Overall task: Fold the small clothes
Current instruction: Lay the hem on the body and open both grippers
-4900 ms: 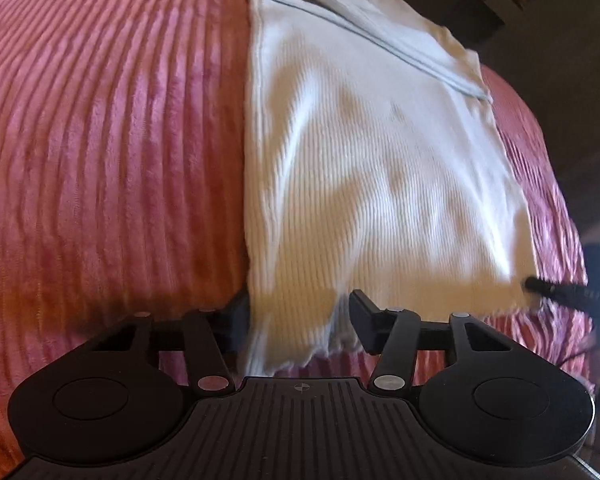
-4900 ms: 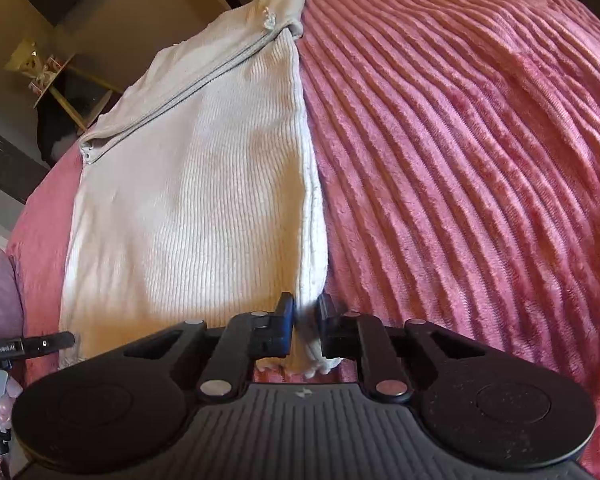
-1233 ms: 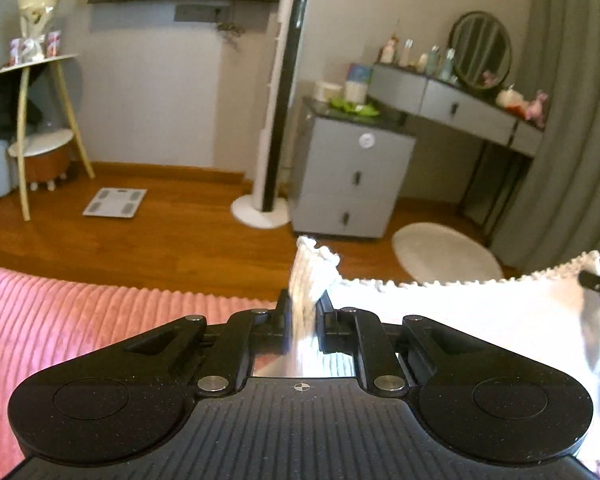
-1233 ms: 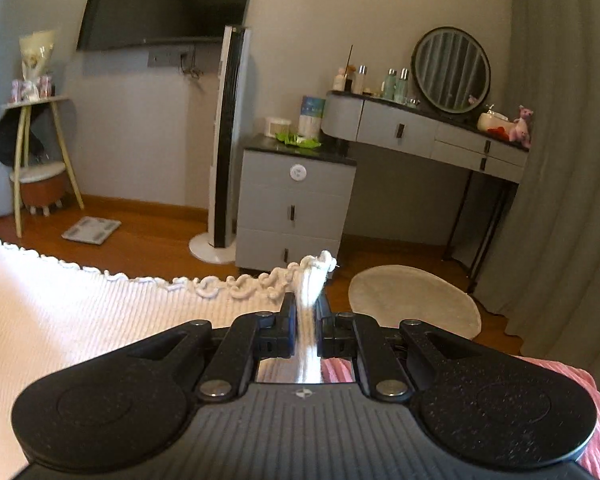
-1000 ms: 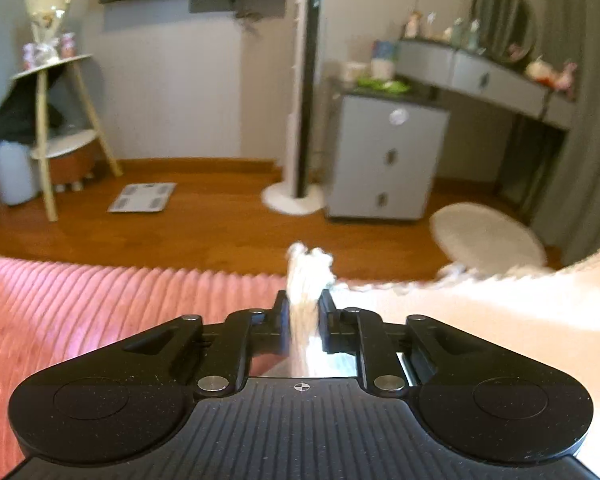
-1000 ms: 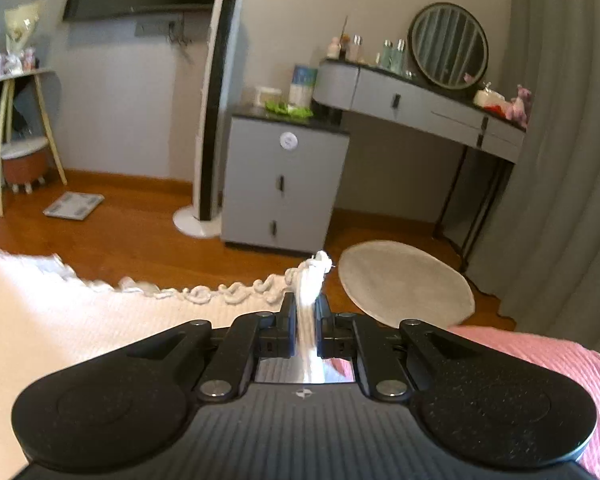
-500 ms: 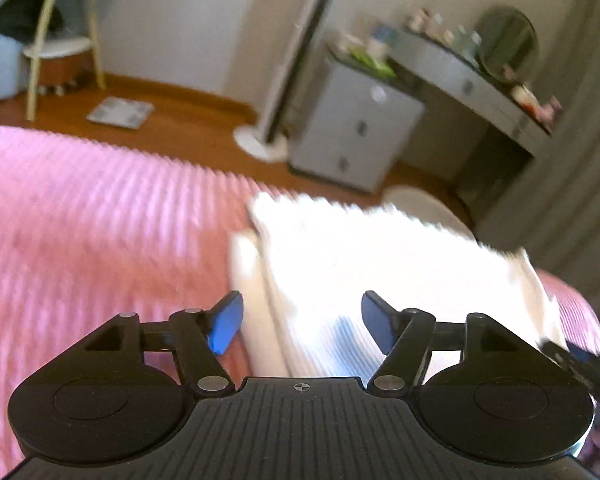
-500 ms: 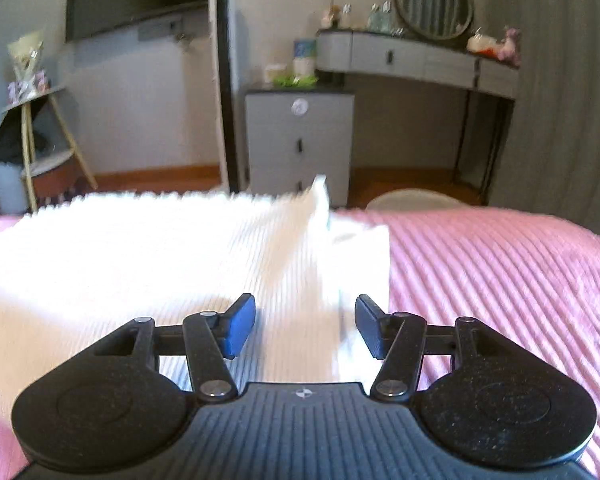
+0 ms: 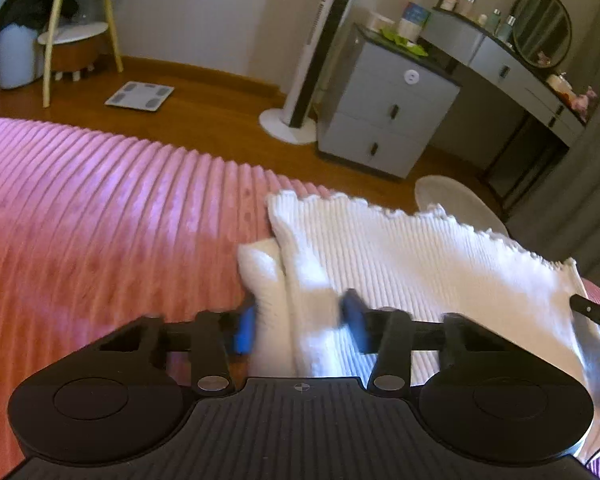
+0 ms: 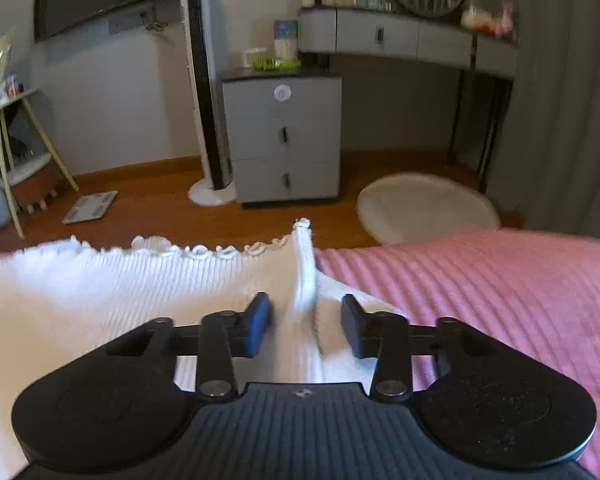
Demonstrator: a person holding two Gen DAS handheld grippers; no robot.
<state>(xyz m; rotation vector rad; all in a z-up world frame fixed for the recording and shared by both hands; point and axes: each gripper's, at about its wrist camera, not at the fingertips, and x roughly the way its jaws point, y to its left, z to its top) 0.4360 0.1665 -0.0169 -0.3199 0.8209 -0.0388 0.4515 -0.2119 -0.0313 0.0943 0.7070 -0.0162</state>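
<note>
White ribbed knit top (image 9: 411, 264) with a scalloped hem now lies doubled on the pink corduroy bedspread (image 9: 100, 208), its frilled edge at twelve o'clock toward the bed's far side. A second ago both claws pinched the hem corners aloft; they have since let go. The left gripper (image 9: 300, 322) and right gripper (image 10: 305, 326) straddle loose cloth, jaws apart and closing, pads not pressing. This fold looks done; a fresh grasp for the next crease seems likely.
</note>
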